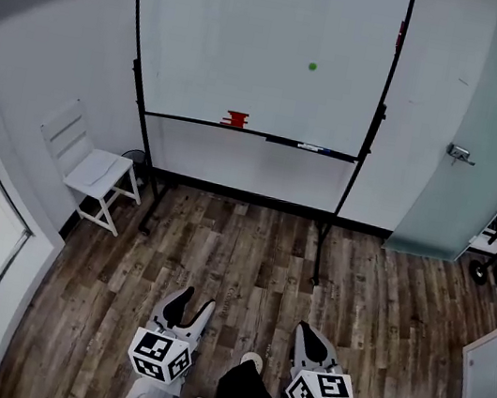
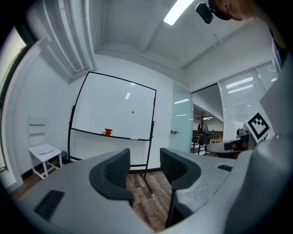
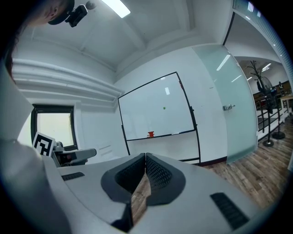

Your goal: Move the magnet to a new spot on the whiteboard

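Green magnet (image 1: 312,65) high on the whiteboard (image 1: 220,36), right of centre, well apart from both my tools.
I judge it small, light, rigid and probably slick, held on by its pull alone; I'd pinch its rim from two sides and tip it off. My left tool (image 2: 144,164) stands parted, only floor (image 2: 151,192) between its jaws. My right tool (image 3: 145,157) is closed tip to tip, empty. A red item (image 1: 236,120) sits on the tray ledge (image 1: 278,139) below.

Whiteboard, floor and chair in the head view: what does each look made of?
Whiteboard: smooth glossy white panel, ceiling lights reflecting in it; thin black frame, probably metal. Floor: wood-grain planks with visible seams, low sheen; real wood or laminate, cannot tell. Chair: matte white, slatted back; painted wood or plastic.
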The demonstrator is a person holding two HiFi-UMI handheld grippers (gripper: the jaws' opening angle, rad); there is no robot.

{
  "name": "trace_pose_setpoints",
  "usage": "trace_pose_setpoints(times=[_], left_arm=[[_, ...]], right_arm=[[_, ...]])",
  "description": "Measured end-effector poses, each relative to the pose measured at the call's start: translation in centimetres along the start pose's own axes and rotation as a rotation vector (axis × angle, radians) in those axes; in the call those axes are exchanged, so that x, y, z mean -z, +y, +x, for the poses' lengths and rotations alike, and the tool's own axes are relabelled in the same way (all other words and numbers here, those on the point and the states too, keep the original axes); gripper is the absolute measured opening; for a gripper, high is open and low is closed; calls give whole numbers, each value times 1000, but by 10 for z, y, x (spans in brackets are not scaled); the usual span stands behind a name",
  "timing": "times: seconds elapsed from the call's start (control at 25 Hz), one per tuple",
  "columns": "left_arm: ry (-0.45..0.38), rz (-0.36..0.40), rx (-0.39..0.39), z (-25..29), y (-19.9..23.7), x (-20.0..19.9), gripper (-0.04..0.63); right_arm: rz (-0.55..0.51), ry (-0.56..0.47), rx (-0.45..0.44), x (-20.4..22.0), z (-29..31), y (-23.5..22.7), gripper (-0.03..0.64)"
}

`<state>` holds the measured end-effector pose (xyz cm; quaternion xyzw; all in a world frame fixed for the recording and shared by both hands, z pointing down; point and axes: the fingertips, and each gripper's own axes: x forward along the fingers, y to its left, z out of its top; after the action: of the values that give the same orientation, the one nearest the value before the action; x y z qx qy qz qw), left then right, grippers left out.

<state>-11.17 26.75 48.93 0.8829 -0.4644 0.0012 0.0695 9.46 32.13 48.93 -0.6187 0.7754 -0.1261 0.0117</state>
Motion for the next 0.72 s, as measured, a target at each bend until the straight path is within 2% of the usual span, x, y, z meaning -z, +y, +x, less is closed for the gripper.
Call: trace_pose_setpoints(times=[0.44, 0.72], left_arm=[[-7, -6, -8, 90, 20, -12, 199], [-10, -3, -41, 151, 44, -25, 199]], right_arm=[[-28, 7, -32, -32, 81, -43, 28], [-31, 14, -43, -53, 140, -76, 28]])
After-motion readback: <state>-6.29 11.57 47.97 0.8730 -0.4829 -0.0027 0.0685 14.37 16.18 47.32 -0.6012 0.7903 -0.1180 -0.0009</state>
